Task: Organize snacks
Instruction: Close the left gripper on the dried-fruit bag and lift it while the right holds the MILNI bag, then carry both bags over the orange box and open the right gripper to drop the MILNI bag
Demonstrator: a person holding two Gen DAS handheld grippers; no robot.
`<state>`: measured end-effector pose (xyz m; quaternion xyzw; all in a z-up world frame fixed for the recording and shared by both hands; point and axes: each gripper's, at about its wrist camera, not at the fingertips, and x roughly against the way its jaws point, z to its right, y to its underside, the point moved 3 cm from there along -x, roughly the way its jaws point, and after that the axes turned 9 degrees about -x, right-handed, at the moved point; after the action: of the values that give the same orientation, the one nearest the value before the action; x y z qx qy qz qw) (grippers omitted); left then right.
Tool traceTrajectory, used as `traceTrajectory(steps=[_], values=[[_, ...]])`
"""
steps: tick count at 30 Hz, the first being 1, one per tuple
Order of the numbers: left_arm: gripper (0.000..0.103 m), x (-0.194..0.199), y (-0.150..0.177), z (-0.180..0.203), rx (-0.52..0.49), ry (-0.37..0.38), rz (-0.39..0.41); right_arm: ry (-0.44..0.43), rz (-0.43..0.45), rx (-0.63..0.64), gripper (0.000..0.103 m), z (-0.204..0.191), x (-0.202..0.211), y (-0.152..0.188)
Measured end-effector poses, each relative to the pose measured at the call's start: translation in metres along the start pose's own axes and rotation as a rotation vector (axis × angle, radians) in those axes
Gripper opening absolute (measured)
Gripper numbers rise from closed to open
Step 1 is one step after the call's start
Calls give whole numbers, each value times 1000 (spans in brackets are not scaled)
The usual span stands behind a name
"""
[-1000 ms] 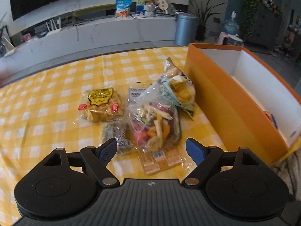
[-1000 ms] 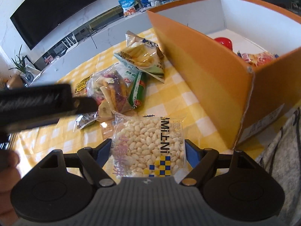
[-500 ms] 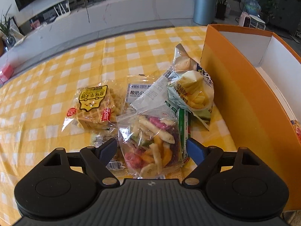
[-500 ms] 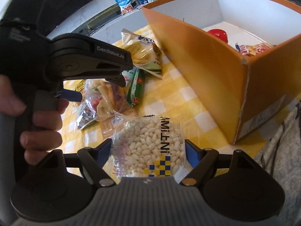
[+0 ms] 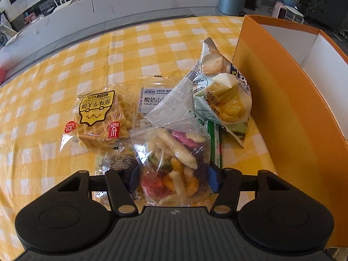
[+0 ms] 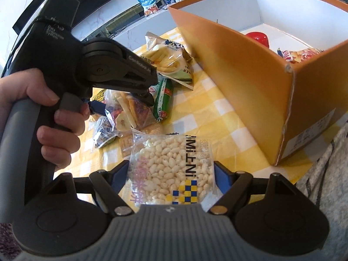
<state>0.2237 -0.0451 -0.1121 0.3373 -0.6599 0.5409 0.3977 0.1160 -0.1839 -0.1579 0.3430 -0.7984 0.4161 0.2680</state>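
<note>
A clear bag of mixed fruit crisps (image 5: 174, 163) lies on the yellow checked cloth, between the blue pads of my left gripper (image 5: 174, 179). The jaws are closing and the pads touch both sides of the bag. The right wrist view shows this left gripper (image 6: 124, 104) from the side, held by a hand (image 6: 54, 119), on the same fruit crisps bag (image 6: 128, 111). My right gripper (image 6: 170, 174) is shut on a clear bag of puffed rice (image 6: 169, 169). The orange box (image 5: 293, 113) stands to the right, its wall (image 6: 239, 69) close by.
A waffle packet (image 5: 102, 117), a yogurt snack packet (image 5: 150, 100), a potato sticks bag (image 5: 226, 102) and a small dark packet (image 5: 115, 161) crowd around the fruit bag. A green tube packet (image 6: 163, 97) lies beside them. The box holds a red item (image 6: 257, 38) and wrapped snacks (image 6: 304, 54).
My left gripper moved forward and down over the snack pile, and its jaws closed in from wide onto the fruit crisps bag. The right gripper kept still with the puffed rice bag.
</note>
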Motion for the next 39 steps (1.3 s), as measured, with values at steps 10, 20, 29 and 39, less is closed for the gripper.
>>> traceTrajectory(steps=[10, 20, 29, 39], values=[[62, 38, 21, -6, -25, 59, 98, 3, 8, 8, 79, -2, 3, 1], [62, 113, 34, -17, 15, 72, 283, -62, 27, 19, 78, -6, 20, -3], [62, 148, 43, -36, 100, 112, 384, -207, 84, 17, 78, -21, 52, -11], [62, 154, 52, -54, 183, 278, 392, -316, 233, -3, 78, -8, 129, -50]])
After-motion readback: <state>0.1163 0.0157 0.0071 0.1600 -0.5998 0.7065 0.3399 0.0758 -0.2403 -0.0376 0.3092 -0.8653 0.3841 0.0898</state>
